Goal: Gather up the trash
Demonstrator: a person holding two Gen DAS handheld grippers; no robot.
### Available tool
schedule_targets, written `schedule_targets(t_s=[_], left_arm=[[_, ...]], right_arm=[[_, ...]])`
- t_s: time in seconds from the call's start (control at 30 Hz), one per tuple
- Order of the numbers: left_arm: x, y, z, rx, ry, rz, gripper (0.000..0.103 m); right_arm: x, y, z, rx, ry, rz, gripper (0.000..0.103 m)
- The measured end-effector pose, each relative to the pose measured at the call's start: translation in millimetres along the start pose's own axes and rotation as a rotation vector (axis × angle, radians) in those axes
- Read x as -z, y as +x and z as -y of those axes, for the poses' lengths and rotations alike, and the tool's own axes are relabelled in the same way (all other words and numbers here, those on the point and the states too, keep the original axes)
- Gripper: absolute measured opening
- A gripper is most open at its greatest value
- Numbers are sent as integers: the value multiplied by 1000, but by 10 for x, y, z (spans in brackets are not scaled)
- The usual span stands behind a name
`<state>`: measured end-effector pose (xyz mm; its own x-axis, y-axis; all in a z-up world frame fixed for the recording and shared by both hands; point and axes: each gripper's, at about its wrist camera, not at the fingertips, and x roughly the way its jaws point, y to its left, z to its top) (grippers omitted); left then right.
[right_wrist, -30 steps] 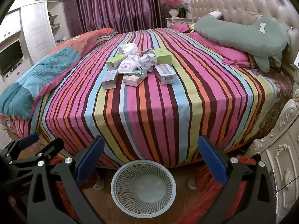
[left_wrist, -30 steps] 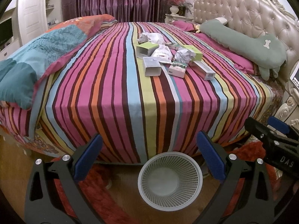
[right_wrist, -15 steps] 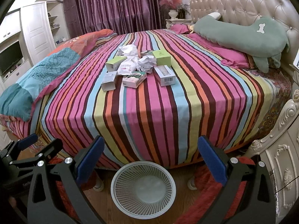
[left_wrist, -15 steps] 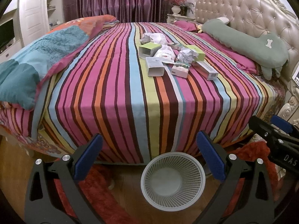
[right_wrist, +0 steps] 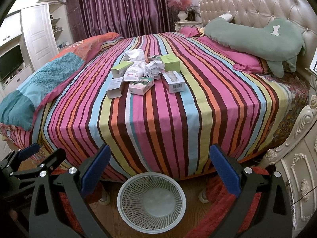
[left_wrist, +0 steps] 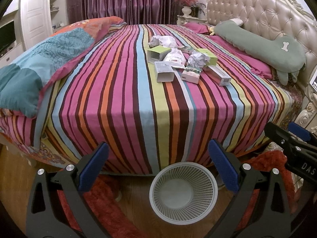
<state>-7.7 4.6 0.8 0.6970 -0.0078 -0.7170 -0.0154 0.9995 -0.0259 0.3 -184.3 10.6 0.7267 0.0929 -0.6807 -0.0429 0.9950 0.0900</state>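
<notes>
Crumpled papers (right_wrist: 154,69) and small cartons (right_wrist: 174,81) lie clustered mid-bed; empty white mesh basket (right_wrist: 151,199) stands upright on the floor.

Striped bedspread (right_wrist: 158,107) lies bare before the trash pile (right_wrist: 144,73); basket (right_wrist: 151,198) unblocked.

The left gripper (left_wrist: 158,162), black with blue-padded fingers, hangs spread wide and empty above a white mesh plastic wastebasket (left_wrist: 183,190) standing on the wooden floor at the foot of the bed. On the multicoloured striped bedsheet (left_wrist: 122,91) lies a cluster of crumpled white paper (left_wrist: 198,58) and small cardboard boxes (left_wrist: 164,71). The right gripper (left_wrist: 293,144) shows at the right edge.
</notes>
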Motion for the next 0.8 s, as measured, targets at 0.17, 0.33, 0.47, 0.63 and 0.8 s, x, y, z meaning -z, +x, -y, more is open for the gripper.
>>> schedule_targets(t_s=[0.17, 0.33, 0.47, 0.63, 0.8], left_arm=[[5, -1, -3, -3, 1, -2, 97], [19, 4, -10, -5, 0, -7, 97], [22, 7, -8, -6, -1, -8, 97], [40, 40, -7, -4, -9, -17, 97], [70, 130, -9, -6, -21, -37, 97]], right_arm=[[1, -7, -3, 2, -1, 4, 96], [10, -6, 11, 9, -5, 7, 96], [8, -15, 47, 14, -2, 15, 96], [23, 14, 48, 15, -5, 5, 96], [39, 65, 37, 10, -10, -4, 96]])
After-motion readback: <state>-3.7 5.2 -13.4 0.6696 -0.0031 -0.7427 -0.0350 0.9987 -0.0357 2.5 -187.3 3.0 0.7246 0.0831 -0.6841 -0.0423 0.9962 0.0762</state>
